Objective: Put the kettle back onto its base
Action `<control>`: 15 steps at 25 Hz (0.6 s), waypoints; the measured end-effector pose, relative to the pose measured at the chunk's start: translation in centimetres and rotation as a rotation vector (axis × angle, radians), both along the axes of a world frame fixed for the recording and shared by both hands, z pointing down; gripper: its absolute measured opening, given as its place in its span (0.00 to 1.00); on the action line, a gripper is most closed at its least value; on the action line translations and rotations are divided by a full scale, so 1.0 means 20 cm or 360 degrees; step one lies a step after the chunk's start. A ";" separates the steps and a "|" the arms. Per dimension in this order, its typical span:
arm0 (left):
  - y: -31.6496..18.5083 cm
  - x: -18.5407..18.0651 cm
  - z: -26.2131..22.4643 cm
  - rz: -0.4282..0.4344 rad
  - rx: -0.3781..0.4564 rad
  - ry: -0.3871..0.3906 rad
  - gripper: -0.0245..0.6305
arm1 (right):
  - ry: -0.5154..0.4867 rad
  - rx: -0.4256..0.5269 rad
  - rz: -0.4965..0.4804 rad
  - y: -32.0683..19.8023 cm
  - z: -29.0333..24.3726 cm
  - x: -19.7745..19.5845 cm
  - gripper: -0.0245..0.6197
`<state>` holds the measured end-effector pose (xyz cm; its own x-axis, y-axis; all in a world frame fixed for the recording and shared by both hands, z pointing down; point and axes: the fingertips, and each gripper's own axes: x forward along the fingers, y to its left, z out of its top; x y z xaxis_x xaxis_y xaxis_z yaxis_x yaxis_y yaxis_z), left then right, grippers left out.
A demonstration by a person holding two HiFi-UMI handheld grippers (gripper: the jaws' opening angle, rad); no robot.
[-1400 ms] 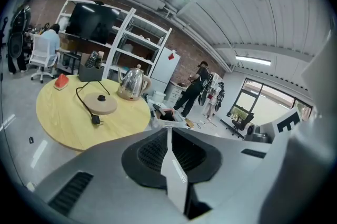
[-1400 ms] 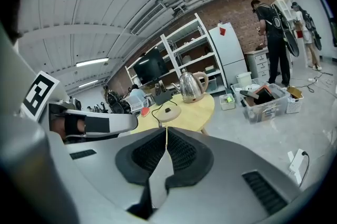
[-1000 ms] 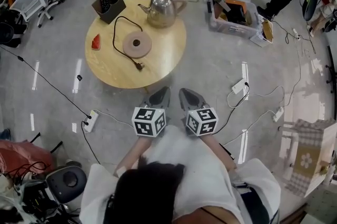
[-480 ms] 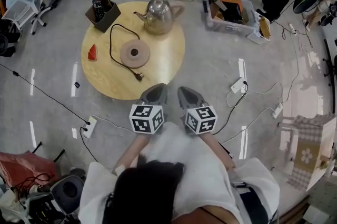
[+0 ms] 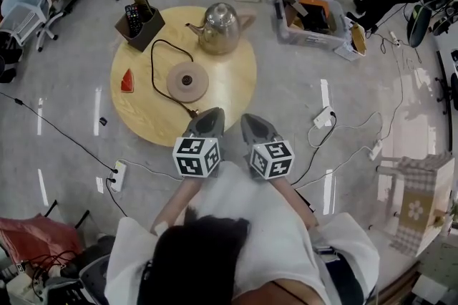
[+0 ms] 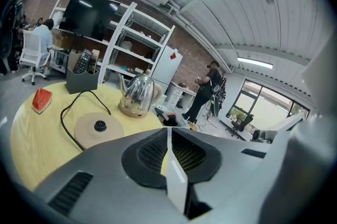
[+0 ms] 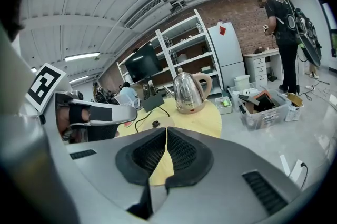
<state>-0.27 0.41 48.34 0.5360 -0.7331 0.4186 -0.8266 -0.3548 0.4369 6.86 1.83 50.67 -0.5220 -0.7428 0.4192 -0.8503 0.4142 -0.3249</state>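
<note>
Side-by-side, L gripper [image 5: 210, 114] & R gripper [image 5: 251, 119] tilted down at table [image 5: 230, 86] edge; jaws closed, empty

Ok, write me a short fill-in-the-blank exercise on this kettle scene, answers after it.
1. The kettle stands on the round table, apart from its round ____, which trails a black cord.
2. The left gripper and the right gripper both have their jaws ____, with nothing between them.
3. The black holder at the table's far left edge holds ____ controls.

Missing words: base; shut; remote.
</note>
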 end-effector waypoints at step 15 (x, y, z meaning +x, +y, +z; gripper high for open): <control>-0.27 -0.18 0.01 0.0068 0.0005 0.0024 0.11 | 0.0008 -0.0010 0.0059 -0.24 0.01 -0.19 0.08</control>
